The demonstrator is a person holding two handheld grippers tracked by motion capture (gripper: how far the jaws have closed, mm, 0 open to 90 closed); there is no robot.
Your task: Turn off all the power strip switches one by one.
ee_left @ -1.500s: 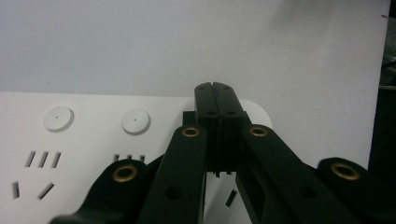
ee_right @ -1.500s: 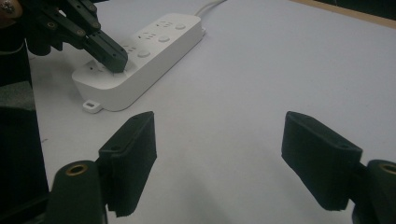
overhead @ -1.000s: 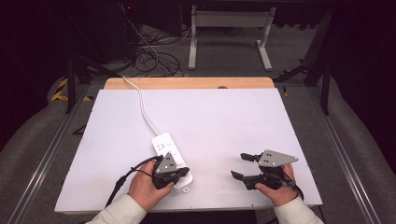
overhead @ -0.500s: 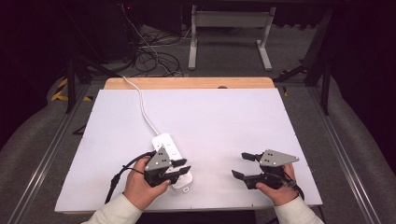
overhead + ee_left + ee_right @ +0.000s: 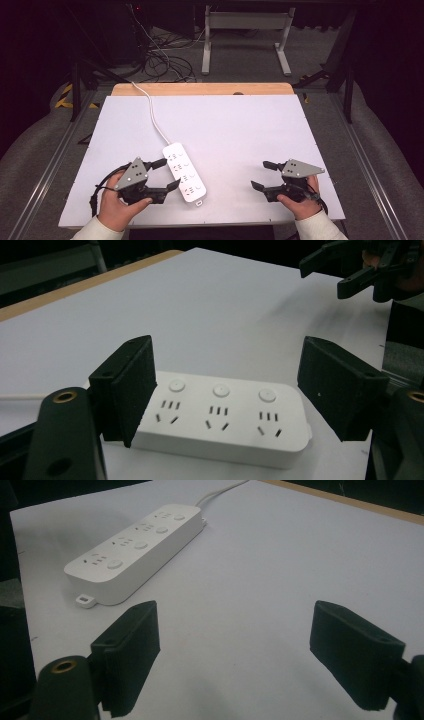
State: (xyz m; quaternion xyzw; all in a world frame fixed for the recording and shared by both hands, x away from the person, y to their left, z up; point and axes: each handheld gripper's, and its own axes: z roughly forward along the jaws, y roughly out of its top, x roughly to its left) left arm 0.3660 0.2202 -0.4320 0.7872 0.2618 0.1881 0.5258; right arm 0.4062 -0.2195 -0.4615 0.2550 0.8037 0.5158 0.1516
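Note:
A white power strip lies on the white table top, its cable running off over the back edge. My left gripper sits just left of the strip, and its jaws have just been opening. In the left gripper view the strip lies crosswise just beyond the wide-apart pads, which press on nothing. My right gripper rests open near the front right, well away from the strip. The right gripper view has the strip far ahead on the left, with bare table between that gripper's jaws.
A wooden strip borders the table's back edge. Beyond it are a metal stand and loose cables on the floor. A small white tab sticks out at the strip's near end.
My left gripper has drawn back to the left off the power strip and its jaws have opened wide. The strip stays where it lay. The right gripper has not moved.

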